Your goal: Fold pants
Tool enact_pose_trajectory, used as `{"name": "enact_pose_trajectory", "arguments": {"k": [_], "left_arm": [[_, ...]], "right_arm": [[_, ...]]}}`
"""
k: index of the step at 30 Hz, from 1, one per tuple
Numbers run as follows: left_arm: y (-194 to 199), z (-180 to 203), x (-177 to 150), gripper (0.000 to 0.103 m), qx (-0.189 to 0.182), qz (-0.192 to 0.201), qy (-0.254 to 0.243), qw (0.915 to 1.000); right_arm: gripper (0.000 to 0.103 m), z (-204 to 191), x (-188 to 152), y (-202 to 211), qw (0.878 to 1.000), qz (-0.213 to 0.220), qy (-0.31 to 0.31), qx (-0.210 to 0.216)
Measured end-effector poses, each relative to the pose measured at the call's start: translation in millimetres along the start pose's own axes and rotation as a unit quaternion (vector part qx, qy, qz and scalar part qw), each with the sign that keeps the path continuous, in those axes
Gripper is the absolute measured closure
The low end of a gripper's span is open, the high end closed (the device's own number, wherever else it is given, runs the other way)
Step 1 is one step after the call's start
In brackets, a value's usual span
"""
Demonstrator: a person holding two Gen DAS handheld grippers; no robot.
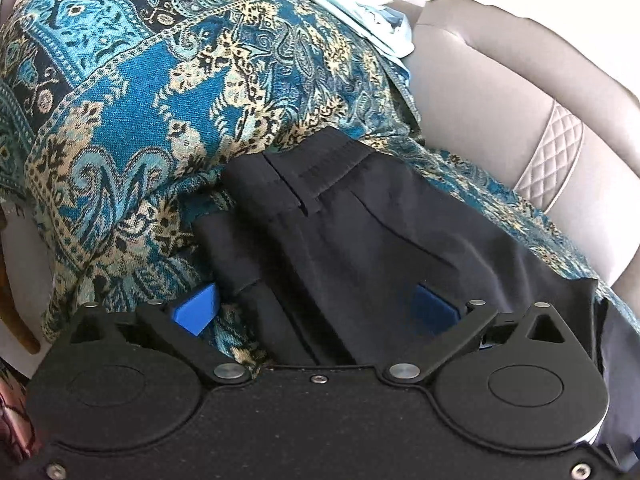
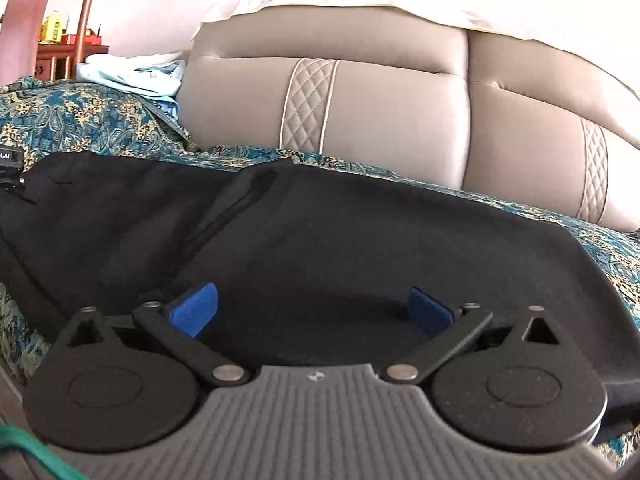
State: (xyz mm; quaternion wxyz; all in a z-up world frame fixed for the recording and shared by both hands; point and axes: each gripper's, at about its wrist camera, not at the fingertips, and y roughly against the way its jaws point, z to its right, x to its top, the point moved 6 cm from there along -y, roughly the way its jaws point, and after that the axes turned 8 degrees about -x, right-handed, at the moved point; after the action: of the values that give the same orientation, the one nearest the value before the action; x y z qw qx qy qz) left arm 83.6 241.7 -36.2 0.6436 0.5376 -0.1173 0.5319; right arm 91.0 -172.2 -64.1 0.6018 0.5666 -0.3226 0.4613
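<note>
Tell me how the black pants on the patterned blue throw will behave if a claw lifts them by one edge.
The black fabric pants will probably sag and drape, since they lie limp in soft folds at the waistband. Layers may slide apart: several loose, unpinned plies show there. They seem light, and the patterned blue woven throw underneath might bunch or drag along.

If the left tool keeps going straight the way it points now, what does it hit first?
Most likely the black pants: the open left tool already straddles the folded cloth, with the waistband straight ahead. Beyond that lies the patterned blue throw. Depth is hard to judge.
</note>
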Motion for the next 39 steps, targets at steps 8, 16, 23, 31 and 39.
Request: {"name": "enact_pose_trajectory", "arguments": {"k": [8, 16, 23, 31, 39], "left_arm": [[-14, 2, 10, 0.001, 0.04, -0.017, 0.0, 0.9991], [12, -8, -1, 0.063, 0.024, 0.028, 0.045, 0.9983], [11, -20, 4, 0.062, -0.01, 0.034, 0.086, 0.9956], [-9, -25, 23, 0.039, -0.028, 0.044, 0.138, 0.989], [17, 11, 24, 0.086, 0.006, 0.104, -0.002, 0.9946]], "right_arm": [[0.0, -1, -1, 0, 0.999, 0.006, -0.012, -0.029], [0.0, -5, -1, 1, 0.999, 0.008, -0.003, -0.037], [0.0, -7, -2, 2, 0.999, 0.024, 0.008, -0.037], [0.0, -8, -2, 1, 0.999, 0.022, 0.0, -0.035], [0.0, -7, -3, 0, 0.999, 0.018, -0.004, -0.03]]}}
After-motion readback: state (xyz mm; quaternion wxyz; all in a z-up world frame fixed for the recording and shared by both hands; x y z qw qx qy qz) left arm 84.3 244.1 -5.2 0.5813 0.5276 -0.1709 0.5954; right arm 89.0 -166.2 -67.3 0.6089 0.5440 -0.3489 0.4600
